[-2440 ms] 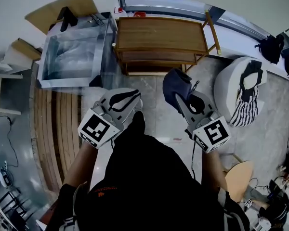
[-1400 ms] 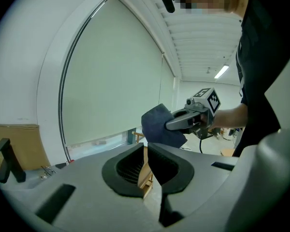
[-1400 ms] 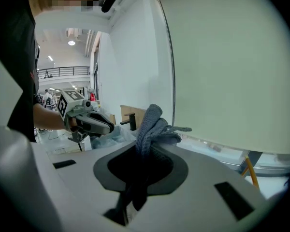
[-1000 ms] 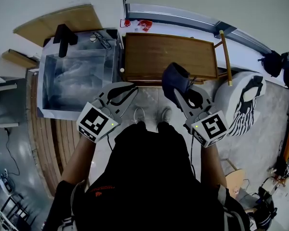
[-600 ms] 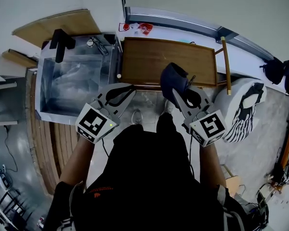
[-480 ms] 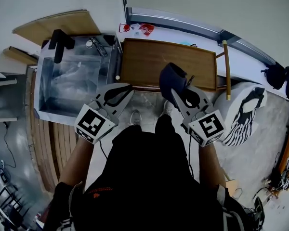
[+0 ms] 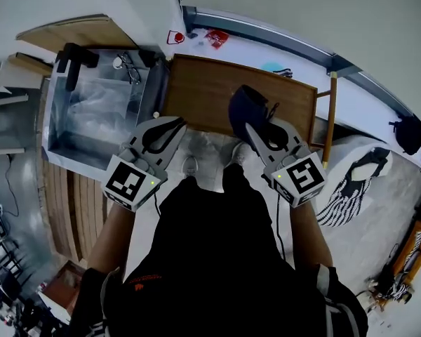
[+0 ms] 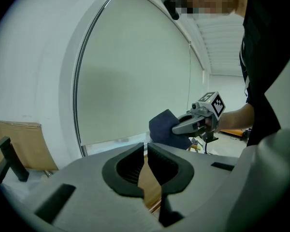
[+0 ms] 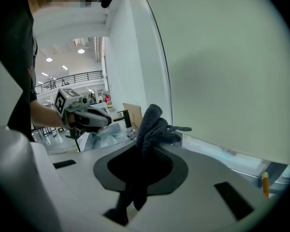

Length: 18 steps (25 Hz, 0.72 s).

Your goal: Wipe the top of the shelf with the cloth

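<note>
The wooden shelf [image 7: 210,90] stands just ahead of my feet, its brown top bare. My right gripper [image 7: 251,125] is shut on a dark blue cloth [image 7: 243,108], which bunches above the jaws over the shelf top's near middle. In the right gripper view the cloth [image 9: 151,122] sticks up between the jaws and hangs down through them. My left gripper [image 7: 174,126] hovers at the shelf's near left edge, jaws shut with only a thin slit and nothing between them. From the left gripper view [image 8: 146,148] the cloth [image 8: 163,127] shows at the right.
A clear plastic bin [image 7: 63,128] sits left of the shelf, with glasses [image 7: 125,67] on its far rim. A white beanbag [image 7: 368,170] with a striped cloth lies to the right. The wall and window ledge [image 7: 266,34] run behind the shelf. A wooden post [image 7: 329,118] stands at its right end.
The person has stepped up to the shelf. Both grippers moved forward: the right one with the cloth is now over the shelf top, the left at its near edge.
</note>
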{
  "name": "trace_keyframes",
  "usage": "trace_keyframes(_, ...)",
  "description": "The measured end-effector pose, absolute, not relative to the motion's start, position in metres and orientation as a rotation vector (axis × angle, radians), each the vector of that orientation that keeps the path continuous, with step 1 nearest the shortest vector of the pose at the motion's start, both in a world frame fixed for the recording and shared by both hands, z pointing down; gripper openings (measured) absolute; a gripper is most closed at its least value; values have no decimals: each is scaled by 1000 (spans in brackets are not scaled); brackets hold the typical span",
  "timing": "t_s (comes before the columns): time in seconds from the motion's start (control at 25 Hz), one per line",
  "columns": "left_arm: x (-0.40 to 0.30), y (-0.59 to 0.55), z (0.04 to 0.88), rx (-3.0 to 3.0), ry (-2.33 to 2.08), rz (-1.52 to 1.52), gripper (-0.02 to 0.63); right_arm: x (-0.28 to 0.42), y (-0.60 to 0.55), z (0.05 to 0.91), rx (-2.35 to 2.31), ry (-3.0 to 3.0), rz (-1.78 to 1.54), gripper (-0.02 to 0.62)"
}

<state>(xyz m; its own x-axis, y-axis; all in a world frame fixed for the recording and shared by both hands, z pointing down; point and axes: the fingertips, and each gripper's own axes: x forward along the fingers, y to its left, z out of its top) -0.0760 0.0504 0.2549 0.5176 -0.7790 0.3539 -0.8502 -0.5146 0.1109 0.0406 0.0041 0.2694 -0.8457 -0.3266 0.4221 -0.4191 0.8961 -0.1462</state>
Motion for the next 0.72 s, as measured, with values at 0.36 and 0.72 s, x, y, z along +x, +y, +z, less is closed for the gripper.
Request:
trace_keyframes(0.36,-29,-3,257,2418,-1505,415,37,77,-54,279,397,-2709,340,41)
trace_keyframes(0.72,-18,-27,282,2309,-1529,414,37,85,-96,304,365,-2694,364,41)
